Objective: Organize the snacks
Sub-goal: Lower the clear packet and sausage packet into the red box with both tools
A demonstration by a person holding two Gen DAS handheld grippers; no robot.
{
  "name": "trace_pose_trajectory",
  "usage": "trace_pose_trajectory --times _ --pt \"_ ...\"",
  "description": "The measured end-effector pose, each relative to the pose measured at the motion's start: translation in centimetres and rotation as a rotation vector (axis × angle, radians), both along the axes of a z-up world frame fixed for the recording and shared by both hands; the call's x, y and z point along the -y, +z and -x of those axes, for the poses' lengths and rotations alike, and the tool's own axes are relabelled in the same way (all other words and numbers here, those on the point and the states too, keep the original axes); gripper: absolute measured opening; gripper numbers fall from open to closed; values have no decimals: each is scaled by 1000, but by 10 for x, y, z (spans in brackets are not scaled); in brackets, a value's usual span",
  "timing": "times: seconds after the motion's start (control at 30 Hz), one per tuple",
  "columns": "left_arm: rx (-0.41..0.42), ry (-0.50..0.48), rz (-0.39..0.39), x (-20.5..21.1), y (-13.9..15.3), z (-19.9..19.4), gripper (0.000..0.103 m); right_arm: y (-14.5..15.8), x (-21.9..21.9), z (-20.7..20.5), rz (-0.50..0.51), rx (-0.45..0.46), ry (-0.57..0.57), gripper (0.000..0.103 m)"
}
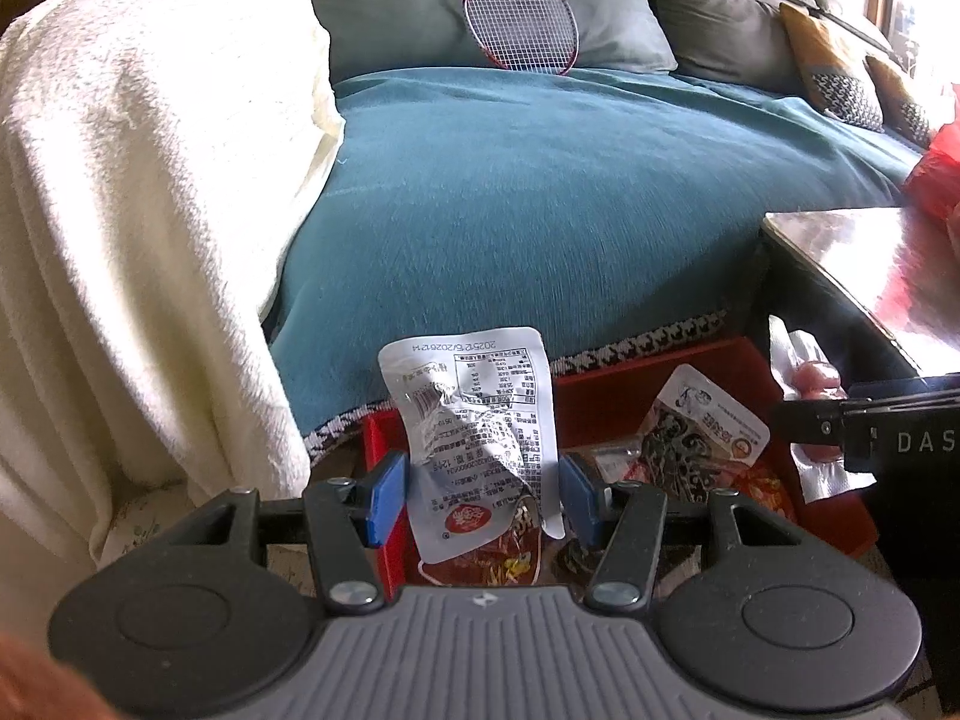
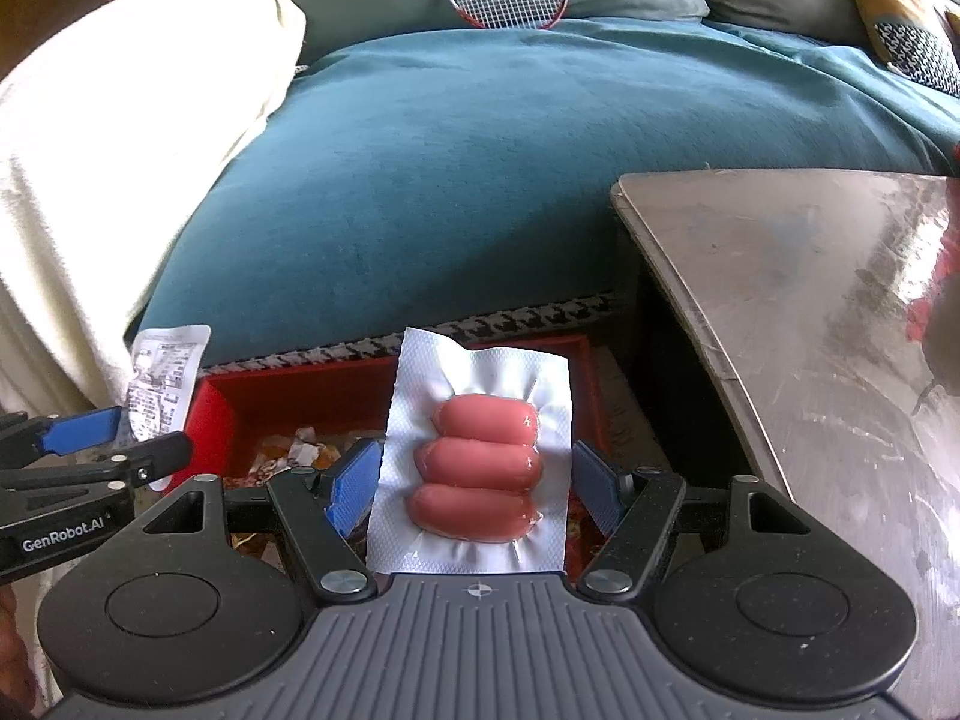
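Note:
My left gripper [image 1: 483, 498] is shut on a silver snack packet [image 1: 480, 408], printed back facing me, held upright over a red box [image 1: 630, 390]. Inside the box lie several snack packets, one black-and-white packet [image 1: 702, 432] leaning at its right. My right gripper [image 2: 474, 480] is shut on a clear vacuum pack of three pink sausages [image 2: 480, 450], over the same red box [image 2: 312, 390]. In the right wrist view, the left gripper's fingers [image 2: 90, 438] and its silver packet [image 2: 165, 378] show at the left. The sausage pack [image 1: 810, 378] appears at the right of the left wrist view.
A glossy table [image 2: 810, 330] stands to the right of the box, its corner close by. Behind the box is a sofa under a teal cover [image 1: 540, 180], with a white blanket [image 1: 120, 210] at left and a red badminton racket [image 1: 519, 24] against the cushions.

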State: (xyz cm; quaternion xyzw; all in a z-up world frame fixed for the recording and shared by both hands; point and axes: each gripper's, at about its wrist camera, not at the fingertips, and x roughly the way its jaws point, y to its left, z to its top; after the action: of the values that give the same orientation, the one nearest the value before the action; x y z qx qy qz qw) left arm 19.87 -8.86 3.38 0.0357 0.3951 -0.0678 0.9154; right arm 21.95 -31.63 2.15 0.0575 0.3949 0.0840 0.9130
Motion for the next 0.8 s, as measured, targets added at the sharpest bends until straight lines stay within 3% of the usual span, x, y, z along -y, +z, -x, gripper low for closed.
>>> trace_pose_trajectory --times 0.8 --pt "-20 5 -26 12 -16 -28 48 -16 5 -22 15 -50 -28 76"
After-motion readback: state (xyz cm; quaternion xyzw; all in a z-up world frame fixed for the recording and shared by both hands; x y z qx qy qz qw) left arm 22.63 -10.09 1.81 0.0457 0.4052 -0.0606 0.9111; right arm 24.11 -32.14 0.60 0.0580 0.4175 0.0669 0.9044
